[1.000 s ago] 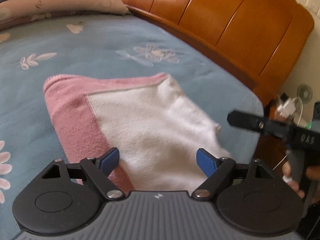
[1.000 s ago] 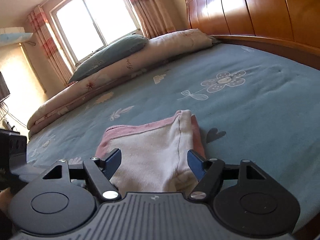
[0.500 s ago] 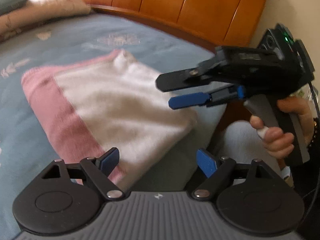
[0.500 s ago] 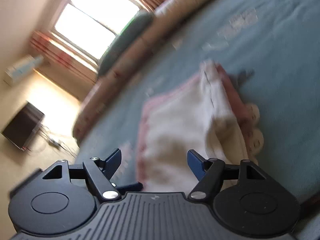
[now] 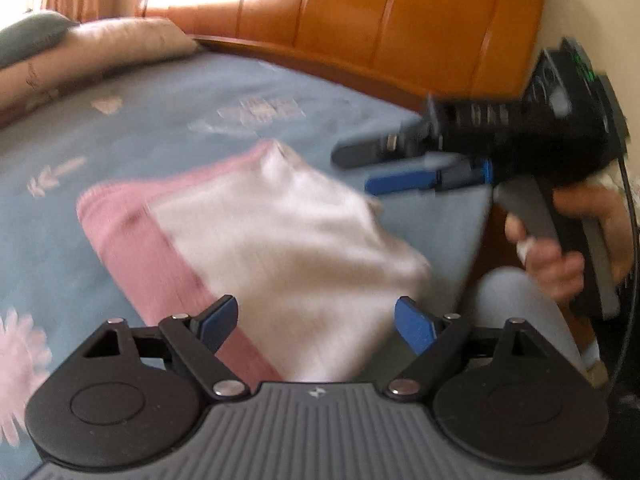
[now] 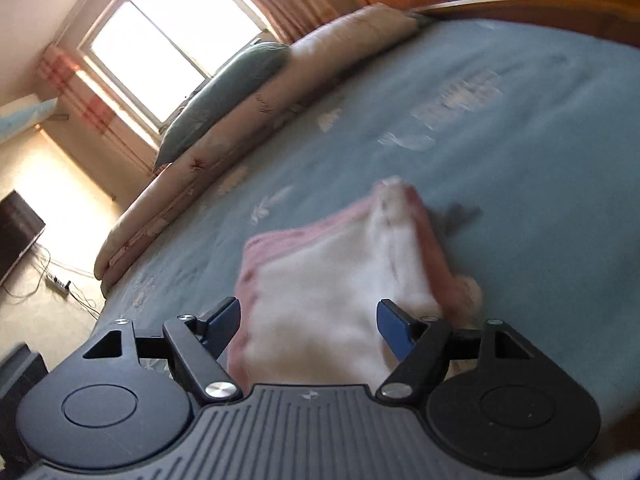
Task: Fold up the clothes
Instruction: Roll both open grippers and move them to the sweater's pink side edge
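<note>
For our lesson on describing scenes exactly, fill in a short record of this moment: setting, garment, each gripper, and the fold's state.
setting: bed with blue floral sheet, wooden headboard, pillows
garment: pink and white folded cloth lying flat on the sheet
left gripper: jaws apart, nothing gripped
right gripper: jaws apart and opening, above the cloth, nothing gripped
fold state: cloth looks folded; blur hides detail
</note>
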Action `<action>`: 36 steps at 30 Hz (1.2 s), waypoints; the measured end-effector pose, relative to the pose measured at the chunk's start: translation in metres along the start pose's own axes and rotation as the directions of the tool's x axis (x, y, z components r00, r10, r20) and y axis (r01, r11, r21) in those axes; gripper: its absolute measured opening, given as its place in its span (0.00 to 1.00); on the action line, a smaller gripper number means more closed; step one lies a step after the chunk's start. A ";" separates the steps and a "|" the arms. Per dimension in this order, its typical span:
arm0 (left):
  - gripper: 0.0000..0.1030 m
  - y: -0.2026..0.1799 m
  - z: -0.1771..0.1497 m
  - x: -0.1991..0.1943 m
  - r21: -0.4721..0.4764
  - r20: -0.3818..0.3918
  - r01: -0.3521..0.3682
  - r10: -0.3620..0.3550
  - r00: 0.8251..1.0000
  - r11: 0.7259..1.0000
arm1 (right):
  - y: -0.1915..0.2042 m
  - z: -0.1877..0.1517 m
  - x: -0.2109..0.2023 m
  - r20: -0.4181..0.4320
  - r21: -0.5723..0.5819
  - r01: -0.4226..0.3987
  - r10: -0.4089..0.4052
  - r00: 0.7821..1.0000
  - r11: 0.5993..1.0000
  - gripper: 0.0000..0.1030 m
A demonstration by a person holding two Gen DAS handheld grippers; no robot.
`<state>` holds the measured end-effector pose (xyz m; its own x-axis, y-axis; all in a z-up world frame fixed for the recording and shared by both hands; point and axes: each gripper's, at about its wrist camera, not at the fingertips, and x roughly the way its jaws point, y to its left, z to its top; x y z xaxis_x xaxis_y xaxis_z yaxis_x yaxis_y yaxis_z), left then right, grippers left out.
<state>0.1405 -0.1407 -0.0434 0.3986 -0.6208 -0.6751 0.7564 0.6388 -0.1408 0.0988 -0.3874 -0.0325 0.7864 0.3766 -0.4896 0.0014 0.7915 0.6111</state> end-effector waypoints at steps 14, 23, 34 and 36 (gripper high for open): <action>0.94 0.044 -0.002 0.036 -0.087 0.000 0.082 -0.082 0.997 0.993 | -0.034 -0.009 0.038 -0.061 0.066 -0.007 0.011 0.998 0.998 0.79; 0.99 0.040 -0.005 0.035 -0.037 0.006 0.095 -0.095 0.995 0.995 | -0.039 -0.009 0.040 -0.064 0.075 -0.046 0.050 0.997 0.996 0.80; 0.99 0.043 0.002 0.024 -0.091 0.050 0.083 -0.079 0.996 0.992 | -0.036 -0.010 0.039 -0.064 0.087 -0.126 0.132 0.989 0.988 1.00; 0.99 0.042 0.006 0.016 -0.084 0.081 0.068 -0.061 0.995 0.994 | -0.035 -0.007 0.032 -0.047 0.101 -0.127 0.132 0.990 0.987 1.00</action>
<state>0.1820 -0.1267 -0.0556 0.3926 -0.6934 -0.6041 0.7353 0.6312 -0.2466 0.1195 -0.3993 -0.0738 0.7501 0.4997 -0.4331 -0.0358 0.6846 0.7280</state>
